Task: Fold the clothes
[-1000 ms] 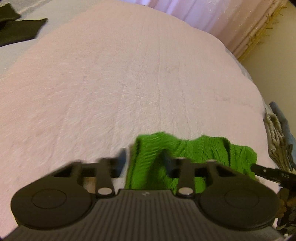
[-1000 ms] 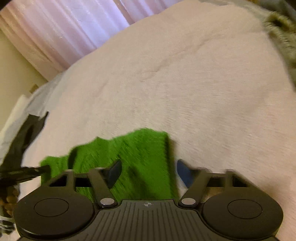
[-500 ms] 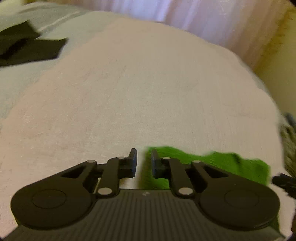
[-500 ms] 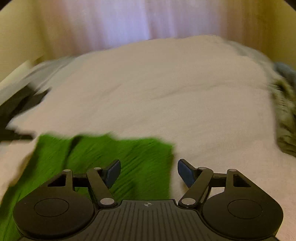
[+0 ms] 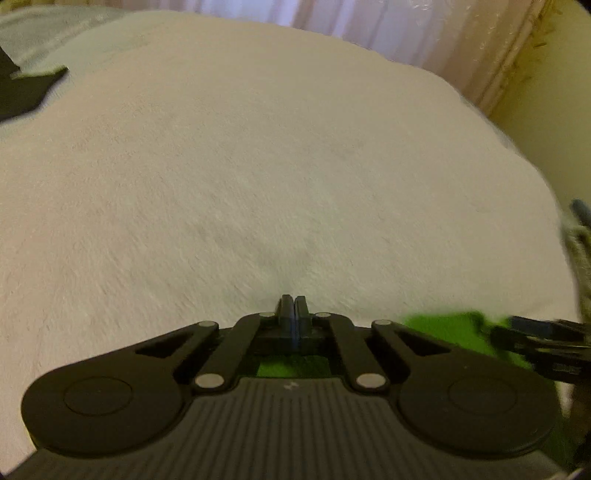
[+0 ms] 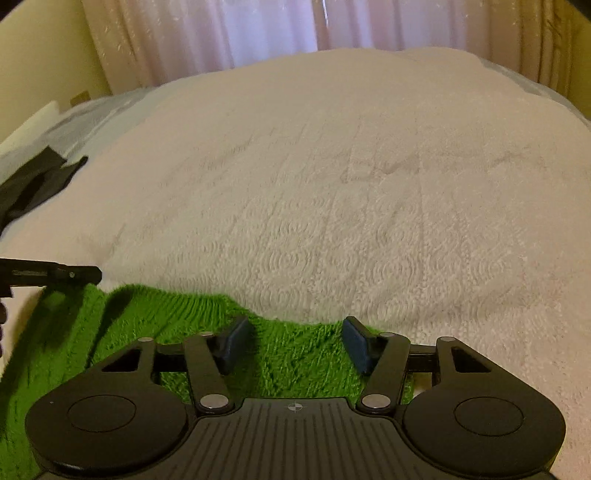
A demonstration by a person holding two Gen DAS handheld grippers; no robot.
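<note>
A bright green knitted garment lies on a white textured bedspread at the near edge. My right gripper is open, its fingers straddling the garment's far edge just above it. My left gripper is shut with its pads together; nothing shows between them, and green cloth shows beneath and to the right of it. The right gripper's fingers show at the right edge of the left wrist view. The left gripper's finger shows at the left of the right wrist view.
A dark garment lies at the bed's far left; it also shows in the left wrist view. Pale curtains hang behind the bed. A blurred grey-and-blue pile sits at the bed's right edge.
My left gripper has closed from wide open to fully shut, and the green garment has slid below and right of it. Both views have tilted up and steadied; the right gripper stays open.
</note>
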